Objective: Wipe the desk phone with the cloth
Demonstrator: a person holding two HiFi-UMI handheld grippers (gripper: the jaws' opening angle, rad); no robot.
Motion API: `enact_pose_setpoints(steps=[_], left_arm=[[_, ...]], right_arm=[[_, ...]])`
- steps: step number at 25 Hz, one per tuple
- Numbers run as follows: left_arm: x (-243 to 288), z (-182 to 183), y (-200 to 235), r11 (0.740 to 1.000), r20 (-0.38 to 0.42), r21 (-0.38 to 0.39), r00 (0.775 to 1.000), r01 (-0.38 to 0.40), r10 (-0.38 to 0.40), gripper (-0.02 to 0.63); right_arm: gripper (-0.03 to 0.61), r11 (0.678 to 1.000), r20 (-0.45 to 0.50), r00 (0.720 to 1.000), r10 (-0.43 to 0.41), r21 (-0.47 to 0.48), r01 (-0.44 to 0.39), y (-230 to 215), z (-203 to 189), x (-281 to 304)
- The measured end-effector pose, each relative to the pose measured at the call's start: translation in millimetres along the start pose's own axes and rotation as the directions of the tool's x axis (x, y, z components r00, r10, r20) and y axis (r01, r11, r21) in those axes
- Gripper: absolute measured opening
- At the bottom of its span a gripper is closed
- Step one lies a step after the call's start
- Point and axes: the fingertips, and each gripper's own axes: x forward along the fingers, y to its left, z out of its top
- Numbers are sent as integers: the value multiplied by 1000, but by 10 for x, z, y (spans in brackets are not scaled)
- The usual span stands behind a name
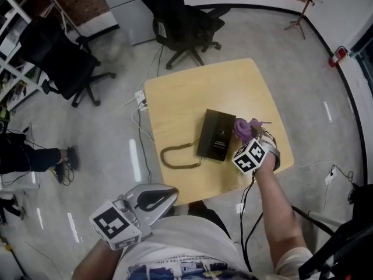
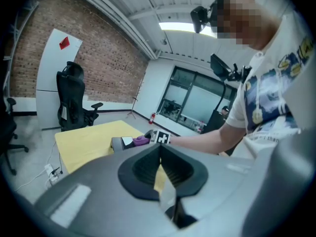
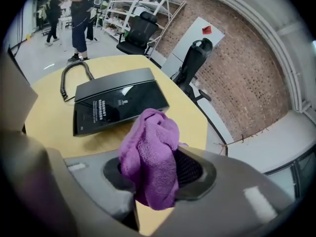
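A black desk phone [image 1: 214, 136] lies flat on the yellow wooden table [image 1: 192, 95], its coiled cord [image 1: 178, 157] looping off to the left. My right gripper [image 1: 245, 134] is shut on a bunched purple cloth [image 1: 244, 128] at the phone's right edge. In the right gripper view the cloth [image 3: 150, 157] bulges from between the jaws, just short of the phone [image 3: 116, 105], whose cord [image 3: 74, 75] lies beyond it. My left gripper [image 1: 152, 200] hangs shut and empty off the table's near edge. The left gripper view looks across the table at the phone [image 2: 121, 143] and cloth [image 2: 140, 140].
Two black office chairs [image 1: 183, 16] [image 1: 61, 60] stand beyond the table and at the left. Cables and a power strip [image 1: 141, 101] lie on the floor by the table's left side. A person's legs [image 1: 35, 156] show at the left edge.
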Motion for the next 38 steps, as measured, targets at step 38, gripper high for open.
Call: enact_pose_setpoints(steps=[38], left_arm=[[55,131,157,999,13,6,999,47,-47,5]], right_arm=[[158,995,184,983,-27,-92,45,-479,529,-616]])
